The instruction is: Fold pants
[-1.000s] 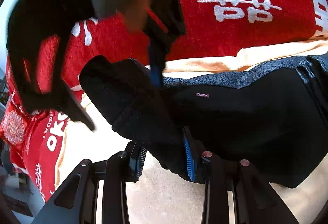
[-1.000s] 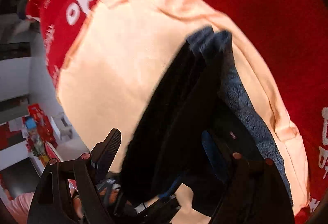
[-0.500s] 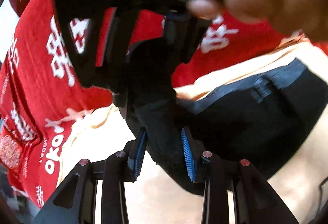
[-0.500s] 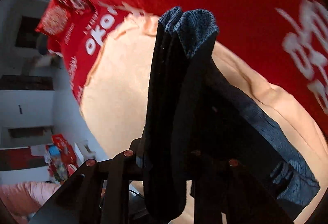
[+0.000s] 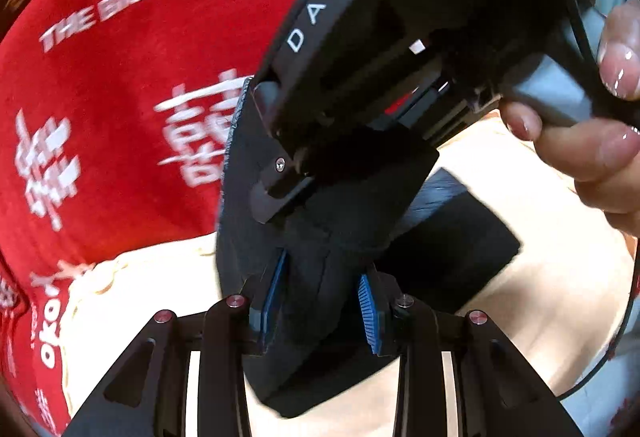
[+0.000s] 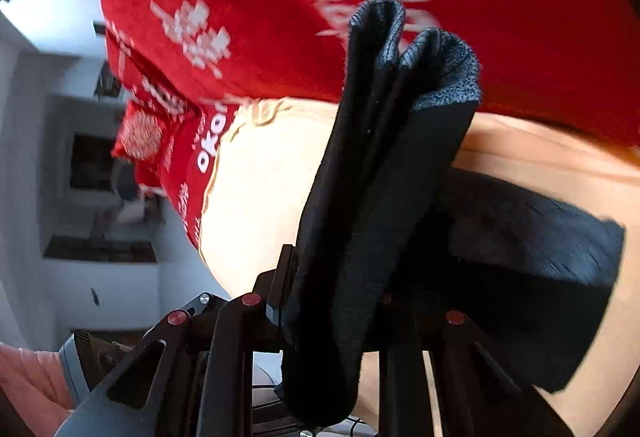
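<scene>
The black pants [image 5: 320, 229] with a grey speckled edge [image 6: 440, 77] are lifted at one end, while the rest [image 6: 520, 257] lies flat on the cream bedspread [image 5: 540, 317]. In the left wrist view my left gripper [image 5: 320, 301] is shut on a thick fold of the fabric, a blue pad on each side. Just above it, my right gripper [image 5: 304, 177] is held by a hand [image 5: 592, 141] and bites the same raised end. In the right wrist view my right gripper [image 6: 340, 301] is shut on the bunched layers, which stand up out of the jaws and hide the right finger.
A red blanket with white lettering [image 5: 120, 117] covers the bed beyond the cream part. The bed's edge and a white room with shelves [image 6: 80, 197] show at the left of the right wrist view. A pink sleeve [image 6: 24, 377] is at its lower left corner.
Both grippers have risen and swung with the pants' end, which now stands up off the bed. The right gripper went from wide open to shut on the fabric. The left grip is unchanged.
</scene>
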Tool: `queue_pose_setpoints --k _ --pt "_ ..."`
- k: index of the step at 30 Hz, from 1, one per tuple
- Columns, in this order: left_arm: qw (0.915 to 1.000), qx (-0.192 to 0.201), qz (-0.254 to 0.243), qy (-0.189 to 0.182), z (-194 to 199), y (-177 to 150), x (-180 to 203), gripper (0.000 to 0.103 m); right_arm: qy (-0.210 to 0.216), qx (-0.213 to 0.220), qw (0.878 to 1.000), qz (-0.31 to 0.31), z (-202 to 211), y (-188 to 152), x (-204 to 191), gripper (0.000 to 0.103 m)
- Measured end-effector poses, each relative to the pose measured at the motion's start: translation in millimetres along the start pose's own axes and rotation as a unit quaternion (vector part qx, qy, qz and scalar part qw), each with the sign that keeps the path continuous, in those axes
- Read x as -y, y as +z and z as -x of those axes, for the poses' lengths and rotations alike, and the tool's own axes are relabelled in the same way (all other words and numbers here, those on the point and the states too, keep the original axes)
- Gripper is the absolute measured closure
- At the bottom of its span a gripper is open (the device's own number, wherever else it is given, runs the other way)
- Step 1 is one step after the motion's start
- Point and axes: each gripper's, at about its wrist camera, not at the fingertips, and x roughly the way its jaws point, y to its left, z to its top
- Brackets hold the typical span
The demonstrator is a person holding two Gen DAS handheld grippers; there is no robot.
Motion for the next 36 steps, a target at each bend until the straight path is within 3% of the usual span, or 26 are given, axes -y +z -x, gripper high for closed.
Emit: queue_pose_setpoints --k 9,18,22,23,25,26,31,36 --pt "0.9968 -0.021 -0.07 -0.033 -29 15 94 0.069 0.033 0.053 0.995 -0.083 50 -52 102 0.081" --pt "0.9906 -0.08 -0.099 -0.05 -80 -1 143 0.069 0.018 0.045 0.989 -0.141 31 -88 169 0.081" --pt "0.9882 -0.097 -0.107 -0.049 -89 -6 147 0.068 0.025 0.044 0.985 -0.162 19 -97 190 0.081" --pt "0.9879 -0.099 -0.11 -0.047 -91 -5 145 0.064 0.026 0.045 0.985 -0.163 19 -97 189 0.081" --pt "0.9879 -0.107 -0.104 -0.043 -90 -2 141 0.042 0.023 0.045 0.985 -0.165 22 -97 190 0.081" --pt "0.9887 -0.107 -0.097 -0.04 -90 -2 139 0.04 0.021 0.044 0.985 -0.164 21 -98 188 0.08" --pt "0.9885 -0.128 -0.073 -0.035 -81 -5 120 0.04 0.003 0.037 0.987 -0.157 21 -97 181 0.079" --pt "0.9872 -0.155 -0.029 -0.028 -75 -11 98 0.04 -0.046 0.033 0.989 -0.135 24 -96 164 0.074"
